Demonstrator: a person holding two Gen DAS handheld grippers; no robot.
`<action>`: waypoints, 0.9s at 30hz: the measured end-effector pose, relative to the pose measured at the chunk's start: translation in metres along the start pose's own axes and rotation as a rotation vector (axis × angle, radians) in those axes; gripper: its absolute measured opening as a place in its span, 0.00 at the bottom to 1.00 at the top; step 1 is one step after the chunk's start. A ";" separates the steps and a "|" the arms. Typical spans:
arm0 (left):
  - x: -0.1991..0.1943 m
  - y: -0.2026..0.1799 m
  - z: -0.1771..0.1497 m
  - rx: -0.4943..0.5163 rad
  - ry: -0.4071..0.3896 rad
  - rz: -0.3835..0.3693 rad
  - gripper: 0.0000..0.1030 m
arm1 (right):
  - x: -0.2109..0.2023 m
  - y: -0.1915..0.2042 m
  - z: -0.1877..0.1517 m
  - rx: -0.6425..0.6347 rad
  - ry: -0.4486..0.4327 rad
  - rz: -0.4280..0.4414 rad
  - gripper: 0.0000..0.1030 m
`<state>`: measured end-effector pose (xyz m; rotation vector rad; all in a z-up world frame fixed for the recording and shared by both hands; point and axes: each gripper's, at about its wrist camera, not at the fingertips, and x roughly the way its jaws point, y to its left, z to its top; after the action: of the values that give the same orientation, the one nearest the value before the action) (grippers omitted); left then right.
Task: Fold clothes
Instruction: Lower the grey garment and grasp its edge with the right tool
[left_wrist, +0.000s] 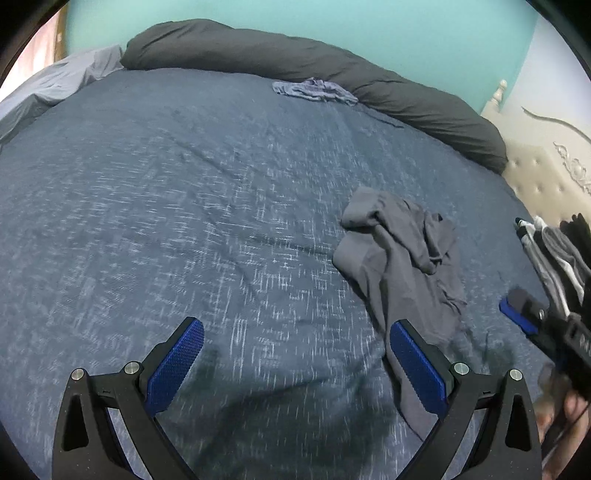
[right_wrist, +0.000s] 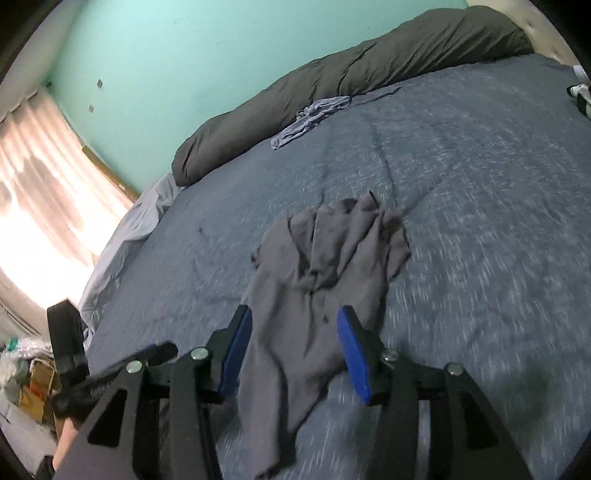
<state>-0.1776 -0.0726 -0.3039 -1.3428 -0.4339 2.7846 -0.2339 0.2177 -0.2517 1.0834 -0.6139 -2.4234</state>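
A crumpled grey garment (left_wrist: 399, 251) lies on the blue bedspread (left_wrist: 147, 203), right of the middle in the left wrist view. My left gripper (left_wrist: 297, 326) is open wide just above the bedspread, and the garment's near end runs past its right finger (left_wrist: 413, 369). In the right wrist view the same grey garment (right_wrist: 332, 258) stretches away from me. Its near part lies between the blue pads of my right gripper (right_wrist: 295, 314), whose jaws stand apart and do not pinch the cloth. The right gripper (left_wrist: 524, 314) also shows, blurred, at the right edge of the left wrist view.
A dark grey rolled duvet (left_wrist: 295, 62) lines the far side of the bed, with a small pale blue garment (left_wrist: 314, 90) in front of it. A pile of black and white clothes (left_wrist: 561, 251) sits by the cream headboard (left_wrist: 535, 177). Floor clutter (right_wrist: 29, 376) lies under a curtained window (right_wrist: 37, 184).
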 end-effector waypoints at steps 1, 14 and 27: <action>0.004 -0.001 0.003 -0.003 0.000 -0.003 1.00 | 0.007 -0.002 0.003 0.004 0.002 0.010 0.48; 0.036 -0.008 0.018 -0.020 0.018 -0.003 1.00 | 0.059 -0.016 0.037 0.002 0.033 0.036 0.50; 0.042 -0.022 0.026 -0.017 0.017 -0.063 1.00 | 0.052 -0.014 0.043 -0.003 0.024 0.025 0.54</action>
<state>-0.2264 -0.0524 -0.3151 -1.3308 -0.4921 2.7236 -0.3015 0.2108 -0.2636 1.0955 -0.6116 -2.3864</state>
